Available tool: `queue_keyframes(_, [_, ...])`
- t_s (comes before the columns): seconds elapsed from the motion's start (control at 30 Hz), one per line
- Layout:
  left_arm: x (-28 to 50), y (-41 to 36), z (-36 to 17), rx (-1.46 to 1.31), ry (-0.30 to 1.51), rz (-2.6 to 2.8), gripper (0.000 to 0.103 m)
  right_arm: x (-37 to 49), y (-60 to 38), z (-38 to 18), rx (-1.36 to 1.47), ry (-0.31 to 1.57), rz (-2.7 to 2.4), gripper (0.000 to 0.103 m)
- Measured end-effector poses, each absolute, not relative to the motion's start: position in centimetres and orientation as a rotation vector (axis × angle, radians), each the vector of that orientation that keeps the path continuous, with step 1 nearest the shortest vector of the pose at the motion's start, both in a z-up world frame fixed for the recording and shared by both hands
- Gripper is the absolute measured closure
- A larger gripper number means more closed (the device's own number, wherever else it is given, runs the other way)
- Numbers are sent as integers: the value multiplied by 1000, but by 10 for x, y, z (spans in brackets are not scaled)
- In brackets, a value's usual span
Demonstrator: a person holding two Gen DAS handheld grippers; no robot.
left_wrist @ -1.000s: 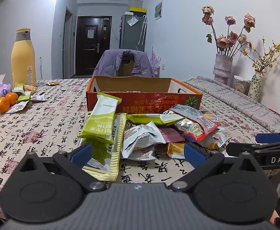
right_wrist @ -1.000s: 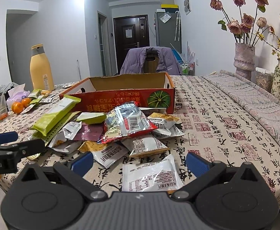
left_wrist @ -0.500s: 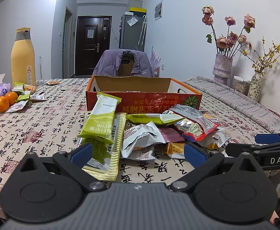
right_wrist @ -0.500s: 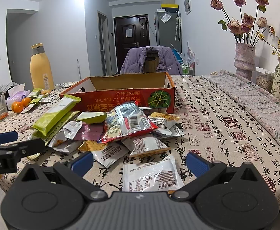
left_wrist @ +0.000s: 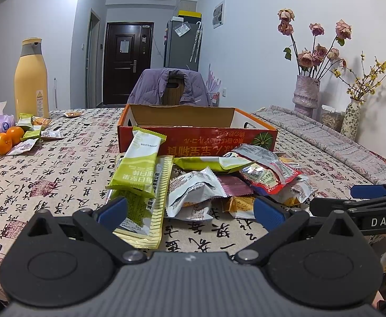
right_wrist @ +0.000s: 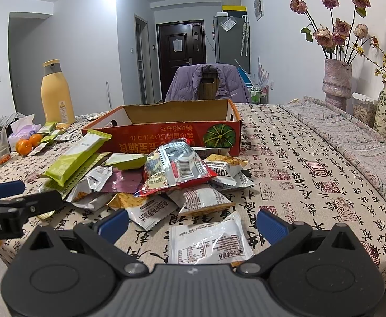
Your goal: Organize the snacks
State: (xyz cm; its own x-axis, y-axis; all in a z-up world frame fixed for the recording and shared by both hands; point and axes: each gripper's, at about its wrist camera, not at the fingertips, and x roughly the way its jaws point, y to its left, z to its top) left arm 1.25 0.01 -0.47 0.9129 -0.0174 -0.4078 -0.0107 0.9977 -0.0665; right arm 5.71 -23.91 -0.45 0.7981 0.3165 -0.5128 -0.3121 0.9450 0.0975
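White walls and a dark door at the end of a hallway frame the room beyond a table draped in a cream tablecloth printed with black and red calligraphy. On it stands a shallow orange-red cardboard box with a green pumpkin picture on its front wall, its top open and the visible inside bare cardboard. Directly in front of the box lies a loose heap of snack packets, several touching its front wall.

A long lime-green bar wrapper leans on top of a flat yellow-green striped packet at the heap's left end. A crinkled red-edged clear bag with a barcode sits on top near the middle. A white clear-windowed packet with printed tables lies flat on the cloth at the near edge, apart from the rest.

The left gripper hovers low before the left end of the heap, its blue-tipped fingers spread wide with nothing between them. The right gripper hangs beside it, likewise spread wide and empty, the white packet lying just ahead between its fingers.

Farther left stand a tall yellow bottle with a grey collar, small oranges and a few more scattered wrappers.
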Motion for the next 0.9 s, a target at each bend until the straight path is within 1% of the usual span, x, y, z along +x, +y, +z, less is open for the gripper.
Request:
queue_keyframes(0.43, [12, -1, -6, -71, 424, -3, 0, 58, -240, -7, 2, 559, 334, 0])
queue_keyframes(0.9, [19, 2, -13, -81, 449, -3, 0, 85, -240, -36, -55, 643, 314, 0])
